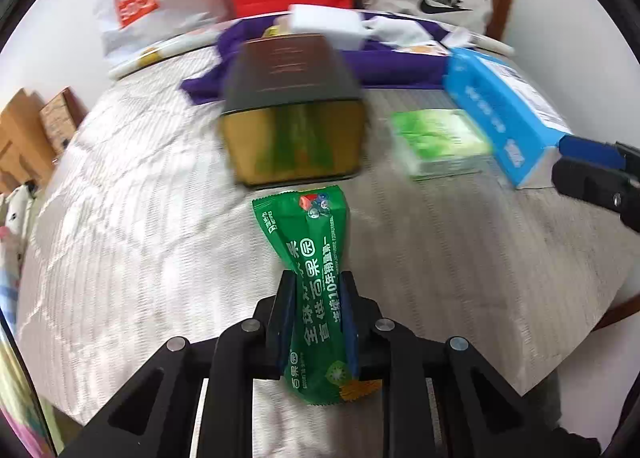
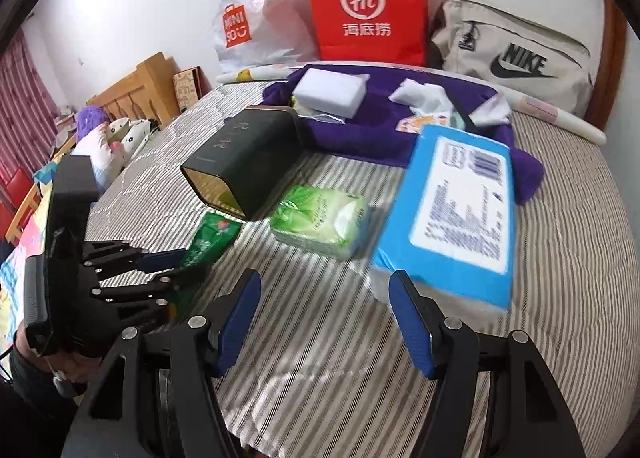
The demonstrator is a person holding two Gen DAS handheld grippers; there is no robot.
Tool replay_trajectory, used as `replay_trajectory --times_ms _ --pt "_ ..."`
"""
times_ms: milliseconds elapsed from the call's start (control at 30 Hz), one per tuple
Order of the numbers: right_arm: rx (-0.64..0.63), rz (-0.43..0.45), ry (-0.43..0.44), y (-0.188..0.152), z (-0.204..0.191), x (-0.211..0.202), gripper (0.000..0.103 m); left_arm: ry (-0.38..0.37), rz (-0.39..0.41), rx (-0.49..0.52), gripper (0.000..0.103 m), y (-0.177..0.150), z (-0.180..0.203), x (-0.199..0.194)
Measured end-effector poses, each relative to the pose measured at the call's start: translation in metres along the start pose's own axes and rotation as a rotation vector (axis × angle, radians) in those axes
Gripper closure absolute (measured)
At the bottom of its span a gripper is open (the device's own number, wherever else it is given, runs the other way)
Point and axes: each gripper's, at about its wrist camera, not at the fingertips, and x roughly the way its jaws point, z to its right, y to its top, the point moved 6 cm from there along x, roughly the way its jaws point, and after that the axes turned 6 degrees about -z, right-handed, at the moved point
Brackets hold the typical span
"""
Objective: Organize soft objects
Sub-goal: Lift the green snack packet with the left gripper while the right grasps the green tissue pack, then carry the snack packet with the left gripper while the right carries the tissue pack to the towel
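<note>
Green snack packet [image 1: 316, 294] sits pinched between the pads of the left tongs [image 1: 316, 290]; the film is visibly squeezed narrow where the pads press, and the packet's free end fans out ahead of the tips. Its near end sticks out behind the pads toward the camera. In the right wrist view the same packet [image 2: 208, 242] shows at the left tongs' tips, low over the striped bedcover [image 2: 320, 338].

Right tongs [image 2: 324, 318]: jaws spread wide, blue pads well apart, nothing between them, only bedcover beneath. Blue tissue pack [image 2: 456, 214] lies just ahead of the right-hand pad, its near corner close to that tip; contact cannot be judged. From the left wrist view the right tongs' tip shows at the far right edge, beside the same blue pack [image 1: 504, 114].

Ahead of the left tongs, just beyond the packet's free end: dark box [image 1: 292, 114] lying on its side, gold-lined open mouth facing the tongs. Green tissue pack [image 1: 440, 142] lies to the right of the box, between it and the blue pack.

Farther on: purple cloth [image 2: 360, 126] spread across the cover, carrying a white sponge block [image 2: 332, 90] and crumpled white tissue [image 2: 424, 94].

Farthest, against the wall: white plastic bag [image 2: 252, 14], red paper bag [image 2: 368, 6], grey Nike bag [image 2: 516, 54].

A person's hand [image 2: 60, 362] grips the left tool at lower left of the right wrist view.
</note>
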Motion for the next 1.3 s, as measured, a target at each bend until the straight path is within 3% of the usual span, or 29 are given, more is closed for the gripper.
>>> replay_trajectory --times_ms 100,267,600,833,1067,1300 --pt "-0.026 0.0 -0.006 0.01 -0.011 0.008 0.037 0.027 -0.001 -0.039 0.083 -0.004 -0.024 -0.001" --pt "-0.115 0.003 -0.052 0.026 -0.033 0.025 0.037 -0.022 0.001 -0.093 0.083 -0.005 -0.051 -0.002" --pt "-0.207 -0.065 -0.17 0.032 -0.047 0.077 0.037 -0.092 0.039 -0.104 0.079 -0.006 -0.055 0.0" --pt "-0.251 -0.038 -0.307 0.032 -0.044 0.095 0.037 -0.122 0.051 -0.111 0.079 -0.005 -0.056 0.0" --pt "-0.234 -0.015 -0.29 0.031 -0.045 0.089 0.06 -0.133 0.054 -0.107 0.078 -0.005 -0.056 0.0" --pt "-0.196 -0.016 -0.188 0.01 -0.054 0.062 0.062 -0.123 0.047 -0.11 0.077 -0.004 -0.054 0.0"
